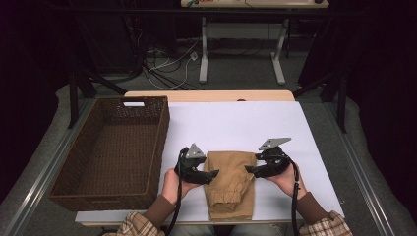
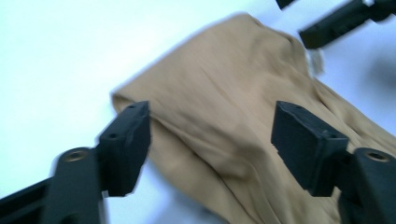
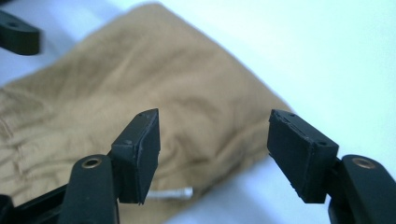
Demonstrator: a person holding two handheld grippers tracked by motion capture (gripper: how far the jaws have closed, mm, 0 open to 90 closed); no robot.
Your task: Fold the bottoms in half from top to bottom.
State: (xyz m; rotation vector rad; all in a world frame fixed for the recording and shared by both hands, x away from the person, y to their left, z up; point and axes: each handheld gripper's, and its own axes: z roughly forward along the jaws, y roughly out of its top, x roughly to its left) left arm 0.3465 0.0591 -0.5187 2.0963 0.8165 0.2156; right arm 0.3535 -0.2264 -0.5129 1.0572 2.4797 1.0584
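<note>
A folded tan garment with a gathered cuff lies on the white sheet near the table's front edge. My left gripper is at its left edge, held in a hand, jaws apart. In the left gripper view the cloth lies beyond the open left gripper, and neither pad presses on it. My right gripper is at the garment's right edge. In the right gripper view the tan fabric spreads behind the open right gripper, with nothing pinched.
A dark brown wicker basket with nothing inside stands on the left of the table. The white sheet stretches behind the garment. Beyond the table is a grey floor with cables and a white table frame.
</note>
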